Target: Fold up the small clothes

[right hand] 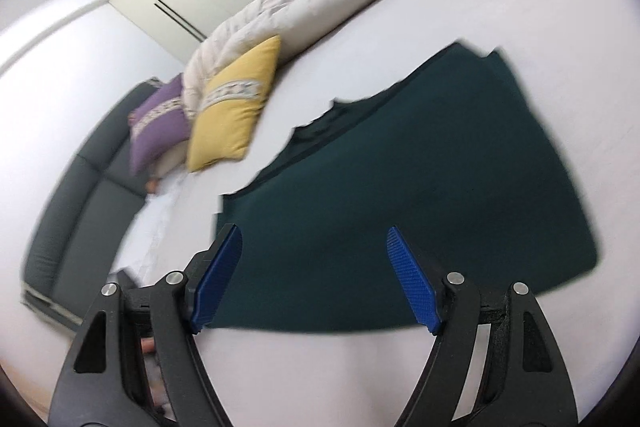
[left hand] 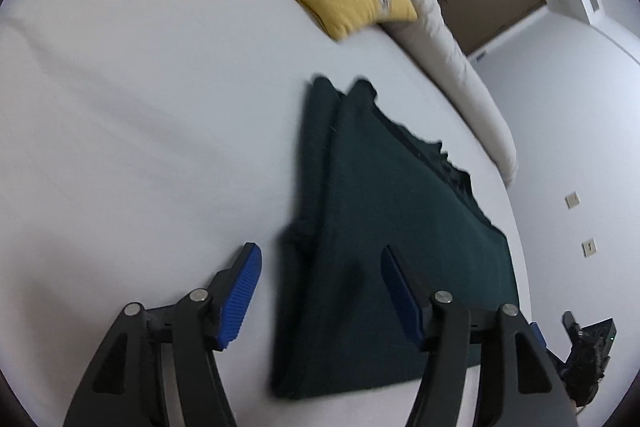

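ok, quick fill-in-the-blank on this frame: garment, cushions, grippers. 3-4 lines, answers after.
1. The folded garment lying on the white bed is dark ____.
2. Beside the yellow cushion lies a ____ cushion.
3. The left gripper and right gripper both have their jaws ____, holding nothing.
4. The gripper pads are coloured ____.

Answers: green; purple; open; blue
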The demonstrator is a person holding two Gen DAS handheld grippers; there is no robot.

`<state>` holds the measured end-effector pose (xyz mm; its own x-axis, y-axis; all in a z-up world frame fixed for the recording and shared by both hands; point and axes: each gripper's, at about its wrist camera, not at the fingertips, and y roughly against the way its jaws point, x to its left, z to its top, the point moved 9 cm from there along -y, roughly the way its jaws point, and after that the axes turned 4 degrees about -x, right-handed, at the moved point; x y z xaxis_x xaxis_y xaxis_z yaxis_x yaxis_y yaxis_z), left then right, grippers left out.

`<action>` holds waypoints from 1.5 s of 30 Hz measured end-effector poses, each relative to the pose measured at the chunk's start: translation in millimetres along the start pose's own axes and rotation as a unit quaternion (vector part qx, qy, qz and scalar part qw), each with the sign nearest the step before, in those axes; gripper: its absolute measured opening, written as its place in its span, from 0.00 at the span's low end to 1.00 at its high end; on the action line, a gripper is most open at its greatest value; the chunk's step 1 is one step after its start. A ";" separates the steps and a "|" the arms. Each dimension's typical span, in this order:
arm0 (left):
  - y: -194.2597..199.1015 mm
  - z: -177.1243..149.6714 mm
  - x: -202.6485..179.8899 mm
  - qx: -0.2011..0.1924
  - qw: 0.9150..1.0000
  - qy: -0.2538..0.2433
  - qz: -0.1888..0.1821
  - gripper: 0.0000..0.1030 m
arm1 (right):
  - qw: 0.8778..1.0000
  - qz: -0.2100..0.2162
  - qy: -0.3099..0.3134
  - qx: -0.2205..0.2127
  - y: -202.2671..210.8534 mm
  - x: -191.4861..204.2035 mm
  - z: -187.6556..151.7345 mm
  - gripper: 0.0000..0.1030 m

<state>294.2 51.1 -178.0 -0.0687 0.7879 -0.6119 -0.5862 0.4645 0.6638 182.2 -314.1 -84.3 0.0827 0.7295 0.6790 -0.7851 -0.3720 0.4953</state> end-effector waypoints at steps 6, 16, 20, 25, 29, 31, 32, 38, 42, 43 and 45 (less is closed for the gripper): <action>-28.2 17.3 -1.3 0.034 0.999 0.002 0.017 0.42 | 0.999 0.033 -0.015 0.037 -24.6 36.5 -18.8 0.73; -15.3 12.5 0.6 0.033 0.998 0.033 -0.046 0.19 | 0.989 0.029 0.031 0.140 -146.9 89.6 -44.5 0.67; -17.1 13.1 -0.6 0.030 0.999 0.013 -0.038 0.19 | 0.985 -0.013 0.046 0.166 -198.6 80.3 -53.7 0.67; -15.5 16.5 -13.0 0.025 0.999 -0.016 -0.013 0.18 | 0.989 -0.025 0.081 0.124 -218.4 84.7 -55.7 0.70; -5.9 19.4 -54.0 0.015 0.998 -0.062 -0.012 0.17 | 0.991 0.039 -0.004 0.126 -194.4 77.1 -40.7 0.71; -4.8 18.0 -83.1 0.014 0.996 -0.086 -0.017 0.17 | 0.992 0.053 -0.038 0.104 -178.0 59.9 -19.8 0.71; -5.7 16.3 -102.1 0.014 0.995 -0.100 -0.021 0.17 | 0.992 0.057 -0.053 0.099 -172.4 51.3 -11.5 0.71; -50.8 -25.4 -219.3 0.037 0.987 -0.142 -0.067 0.17 | 0.987 0.063 -0.122 0.082 -139.0 -10.9 32.4 0.72; -99.8 -80.7 -277.2 0.083 0.980 -0.151 -0.099 0.20 | 0.979 0.083 -0.162 0.092 -136.8 -41.2 42.3 0.70; -101.1 -94.6 -289.5 0.098 0.976 -0.154 -0.122 0.20 | 0.976 0.097 -0.170 0.093 -136.4 -42.7 44.3 0.70; -86.6 -101.2 -298.7 0.091 0.972 -0.168 -0.138 0.24 | 0.974 0.111 -0.174 0.098 -137.6 -43.0 45.4 0.70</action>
<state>283.8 -265.4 -96.2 0.3569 0.6963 -0.6227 -0.3895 0.7169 0.5783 314.5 -320.3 -157.0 0.1540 0.3926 0.9067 -0.6776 -0.6259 0.3861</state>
